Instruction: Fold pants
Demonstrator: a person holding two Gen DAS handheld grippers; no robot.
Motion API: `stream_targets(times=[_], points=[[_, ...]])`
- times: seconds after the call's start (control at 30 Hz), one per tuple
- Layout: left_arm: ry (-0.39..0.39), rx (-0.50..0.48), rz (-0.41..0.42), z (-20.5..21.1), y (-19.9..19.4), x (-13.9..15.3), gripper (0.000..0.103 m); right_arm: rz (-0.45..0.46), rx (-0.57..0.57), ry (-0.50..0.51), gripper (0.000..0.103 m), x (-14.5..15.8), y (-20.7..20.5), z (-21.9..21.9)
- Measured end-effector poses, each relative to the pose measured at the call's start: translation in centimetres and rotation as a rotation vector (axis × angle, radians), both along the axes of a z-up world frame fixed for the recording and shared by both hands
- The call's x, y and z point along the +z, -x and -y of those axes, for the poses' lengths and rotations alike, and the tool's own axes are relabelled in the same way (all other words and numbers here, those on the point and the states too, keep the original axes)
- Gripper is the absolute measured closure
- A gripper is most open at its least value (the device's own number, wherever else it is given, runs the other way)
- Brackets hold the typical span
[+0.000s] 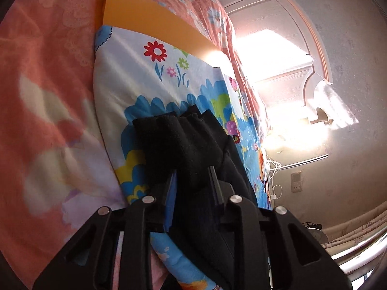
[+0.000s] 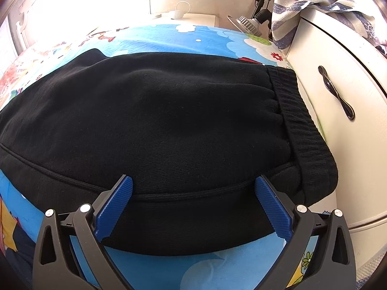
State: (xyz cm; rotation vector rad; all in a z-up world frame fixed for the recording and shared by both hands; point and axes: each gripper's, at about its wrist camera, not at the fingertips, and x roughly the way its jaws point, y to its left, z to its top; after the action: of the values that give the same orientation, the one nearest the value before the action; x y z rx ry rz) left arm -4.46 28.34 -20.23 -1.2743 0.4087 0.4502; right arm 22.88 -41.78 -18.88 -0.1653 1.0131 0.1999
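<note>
— Looking along the left gripper [image 1: 191, 176], what do its fingers have?

— Black fabric. They are pinched on a bunched fold of the black sweatpants [image 1: 183, 145], with a ribbed cuff sticking out past the tips and more cloth hanging down between the arms. A sliver of blue pad [image 1: 170, 193] shows on one finger.

— And what is under it?

— A cartoon-print sheet [image 1: 135, 84] with a red flower, lying over a salmon floral bedspread [image 1: 48, 72]. An orange board [image 1: 145, 21] lies beyond the sheet's far edge.

— Now the right gripper [image 2: 193, 186]?

— Spread wide. Its blue ribbed pads [image 2: 116, 207] sit either side of a seam along the near edge of the sweatpants [image 2: 157, 111], low over the cloth; whether they touch it I cannot tell, but nothing is pinched between them.

— Where do the pants lie from that view?

— Flat across the blue cartoon sheet [image 2: 205, 270], filling most of the frame. The ribbed waistband [image 2: 300, 111] is on the right, just beside a cream cabinet [image 2: 338, 145] with a dark curved handle [image 2: 336, 91]. A striped cloth [image 2: 302, 2] is draped over the cabinet's top.
</note>
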Motion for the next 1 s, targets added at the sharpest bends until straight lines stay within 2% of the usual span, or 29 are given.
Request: stream_targets(times=[0.07,0.17,0.2,0.23,0.27,0.37,0.43,0.47,0.53,0.57,0.6,0.67,0.7,0.77,0.87,0.93,1.0], points=[[0.004,-0.015,0.026,-0.3,-0.1,0.5,0.061,0.003,-0.006,0.006,0.005,0.0,0.0,-0.2],[0.07,-0.038,-0.001,-1.3,-1.2,-0.3,0.062,0.003,-0.01,0.006,0.005,-0.1,-0.1,-0.2],[0.097,-0.046,-0.013,-1.7,-1.7,-0.9,0.065,0.004,-0.009,0.005,0.005,-0.1,-0.2,-0.1],[0.104,-0.05,-0.027,-2.0,-1.9,-1.3,0.076,0.005,-0.007,0.006,0.005,-0.1,-0.1,-0.2],[0.075,-0.062,-0.043,-2.2,-2.1,-0.9,0.098,0.004,-0.005,0.006,0.005,-0.1,-0.1,-0.2],[-0.091,-0.019,-0.095,-0.6,-1.0,2.4,0.098,-0.001,0.0,0.004,0.005,-0.1,0.0,-0.1],[-0.136,0.002,-0.141,0.1,-0.4,2.6,0.098,0.005,-0.006,0.0,0.005,-0.1,0.0,-0.1],[-0.133,0.0,-0.172,-0.2,-0.6,1.7,0.097,0.006,-0.007,0.002,0.005,-0.1,0.0,-0.1],[-0.035,0.009,-0.204,-1.3,-0.2,-0.9,0.087,-0.001,0.001,0.009,0.005,-0.1,-0.1,-0.2],[-0.021,0.052,-0.2,-1.5,0.7,-1.2,0.073,-0.005,0.008,0.007,0.005,0.0,-0.1,-0.1],[-0.045,0.113,-0.197,-1.5,1.8,-0.7,0.06,-0.006,0.011,-0.002,0.005,0.0,-0.1,0.1],[-0.118,0.176,-0.157,-0.7,3.2,1.1,0.057,0.004,0.01,-0.011,0.005,-0.1,0.0,0.2],[-0.157,0.16,-0.13,0.2,3.3,2.1,0.057,0.01,0.009,-0.008,0.005,-0.1,0.1,0.1],[-0.265,0.04,-0.084,3.1,1.6,4.2,0.053,0.009,0.0,-0.003,0.005,0.0,0.1,0.0],[-0.463,-0.28,-0.083,10.3,-3.3,6.2,0.046,0.011,-0.02,0.024,0.005,0.3,0.3,-0.4],[-0.594,-0.444,-0.098,15.0,-6.2,6.4,0.04,0.034,-0.027,0.062,0.005,0.8,0.7,-1.2],[-0.667,-0.553,-0.11,17.9,-8.3,5.4,0.038,0.066,0.016,0.075,0.005,1.5,1.4,-2.3]])
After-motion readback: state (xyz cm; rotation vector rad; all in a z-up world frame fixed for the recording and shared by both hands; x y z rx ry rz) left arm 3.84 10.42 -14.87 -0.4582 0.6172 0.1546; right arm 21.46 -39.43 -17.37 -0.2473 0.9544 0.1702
